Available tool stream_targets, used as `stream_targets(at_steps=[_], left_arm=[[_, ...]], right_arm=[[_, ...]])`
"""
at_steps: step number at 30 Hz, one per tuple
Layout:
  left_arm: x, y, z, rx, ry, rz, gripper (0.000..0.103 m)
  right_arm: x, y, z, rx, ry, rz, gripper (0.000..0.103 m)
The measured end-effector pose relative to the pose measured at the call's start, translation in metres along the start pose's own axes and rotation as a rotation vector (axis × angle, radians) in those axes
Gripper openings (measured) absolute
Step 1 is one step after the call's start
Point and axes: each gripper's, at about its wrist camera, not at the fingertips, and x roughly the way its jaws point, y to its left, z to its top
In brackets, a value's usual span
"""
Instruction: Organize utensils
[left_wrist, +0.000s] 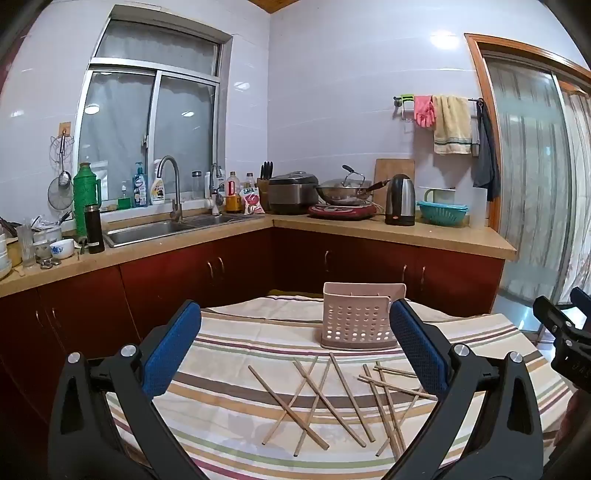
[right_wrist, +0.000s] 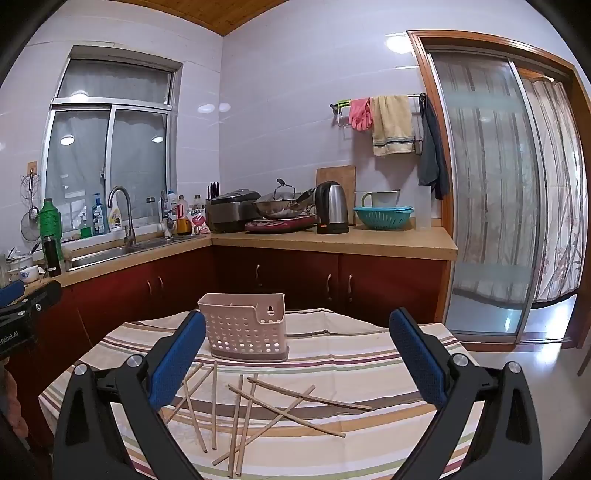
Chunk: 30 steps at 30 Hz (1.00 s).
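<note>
- Kitchen corner, striped tablecloth (left_wrist: 236, 417) spread over a table in the foreground
- Wooden chopsticks (left_wrist: 325, 398) scattered loose and crossing one another on the cloth, none inside the holder
- Pink perforated chopstick holder (left_wrist: 358, 317) standing upright on the cloth just beyond the chopsticks, apparently empty
- Left gripper (left_wrist: 295, 350) hovering above the table, blue-padded jaws spread wide apart, nothing between them but open air over the chopsticks
- Right gripper (right_wrist: 297, 354) likewise raised over the cloth, jaws wide apart and gripping nothing, chopsticks lying below and between the fingers
- Each gripper glimpsed at the edge of the other's view, side by side and apart
- Behind the table: red cabinets under a tan countertop (right_wrist: 332, 240), steel sink (left_wrist: 147, 229) with curved tap below the window
- Wok (left_wrist: 343, 194), rice cooker (left_wrist: 291, 192), electric kettle (left_wrist: 400, 201) and teal colander (left_wrist: 441, 212) lined up along the counter
- Pink rubber gloves (left_wrist: 424, 110) and a yellow towel (left_wrist: 452, 123) hanging on a wall rail
</note>
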Motion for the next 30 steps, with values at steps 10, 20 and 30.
stream_targets(at_steps=[10,20,30], left_arm=[[-0.001,0.001,0.002,0.002,0.003,-0.002,0.100],[-0.004,0.003,0.004,-0.003,0.006,-0.004,0.100],[-0.001,0.004,-0.005,-0.002,0.013,0.000,0.100]], right_arm=[[0.000,0.002,0.001,-0.004,-0.007,0.004,0.097],[0.000,0.003,0.002,-0.002,-0.013,0.002,0.097],[0.000,0.004,0.001,-0.003,-0.013,0.001,0.097]])
